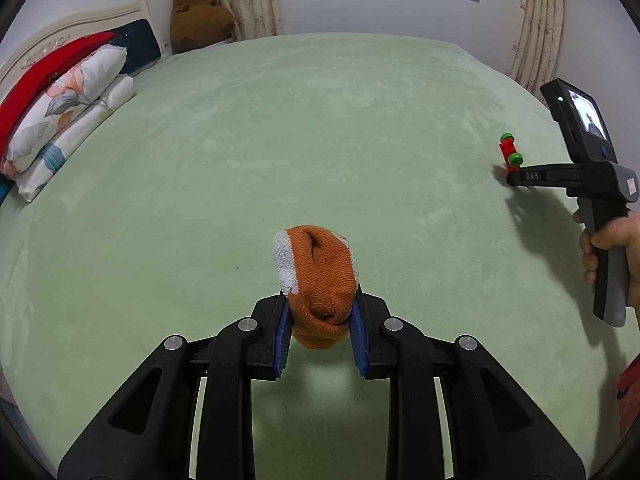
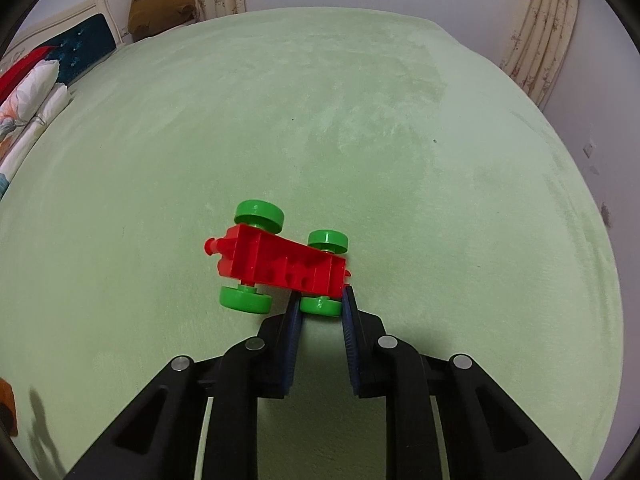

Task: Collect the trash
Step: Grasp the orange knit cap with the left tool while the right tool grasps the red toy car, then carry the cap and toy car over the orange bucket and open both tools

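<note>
Grasping is the step in hand, and we have both tools loaded or nearly so. Our left gripper (image 1: 320,320) is closed on the orange ribbed knit sock with white fleecy lining (image 1: 318,280), the blue pads pinching its lower part while the cuff stands up between the fingers, lifted clear of the pale green plush bedspread (image 1: 320,120), to judge by the shadow beneath it.

Our right gripper (image 2: 320,308) sits at the red plastic toy car chassis with four green wheels (image 2: 280,264), which lies flipped so its hollow underside faces the camera. The blue pads flank the nearest green wheel (image 2: 320,306) at the chassis's right end. They appear to be touching it on both sides, though from this angle we cannot be sure the pinch is firm or that the toy is off the bedspread. In the left wrist view the same toy (image 1: 510,152) shows just beyond the right tool's fingertips, well to the right of the sock.

No bin or bag shows in either view, so we judge the task roughly at its midpoint: items taken up, nothing deposited. The next move calls for confirming the hold on the wheel before lifting, since a round, possibly free-turning wheel could let the chassis swing or slip. A hold across the red body would be steadier. After that, both items need carrying to wherever the collecting container sits, out of frame.
</note>
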Action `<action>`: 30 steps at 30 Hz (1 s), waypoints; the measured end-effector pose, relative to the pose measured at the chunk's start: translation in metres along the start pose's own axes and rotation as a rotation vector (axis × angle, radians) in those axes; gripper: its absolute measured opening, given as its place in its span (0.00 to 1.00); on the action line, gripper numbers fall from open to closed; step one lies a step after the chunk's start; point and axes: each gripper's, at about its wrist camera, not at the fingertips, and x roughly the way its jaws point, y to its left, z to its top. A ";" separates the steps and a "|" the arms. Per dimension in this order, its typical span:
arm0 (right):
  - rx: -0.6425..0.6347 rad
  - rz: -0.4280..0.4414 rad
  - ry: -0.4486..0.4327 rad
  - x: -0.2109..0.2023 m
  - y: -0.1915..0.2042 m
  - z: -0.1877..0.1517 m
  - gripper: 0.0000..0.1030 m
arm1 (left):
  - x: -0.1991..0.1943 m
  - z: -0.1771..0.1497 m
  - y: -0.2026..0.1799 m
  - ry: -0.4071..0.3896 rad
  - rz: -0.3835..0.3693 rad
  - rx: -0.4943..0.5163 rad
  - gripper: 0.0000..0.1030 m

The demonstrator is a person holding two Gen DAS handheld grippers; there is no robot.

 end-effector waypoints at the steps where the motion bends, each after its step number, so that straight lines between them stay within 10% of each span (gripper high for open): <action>1: -0.001 -0.002 -0.005 -0.003 0.000 -0.002 0.19 | 0.000 0.000 0.001 -0.001 0.006 0.000 0.23; 16: -0.147 0.075 -0.096 -0.117 0.001 -0.056 0.19 | -0.052 -0.011 0.002 -0.013 0.007 -0.030 0.23; 30: -0.317 0.268 -0.201 -0.334 0.006 -0.264 0.19 | -0.220 -0.128 0.005 -0.053 0.018 0.001 0.23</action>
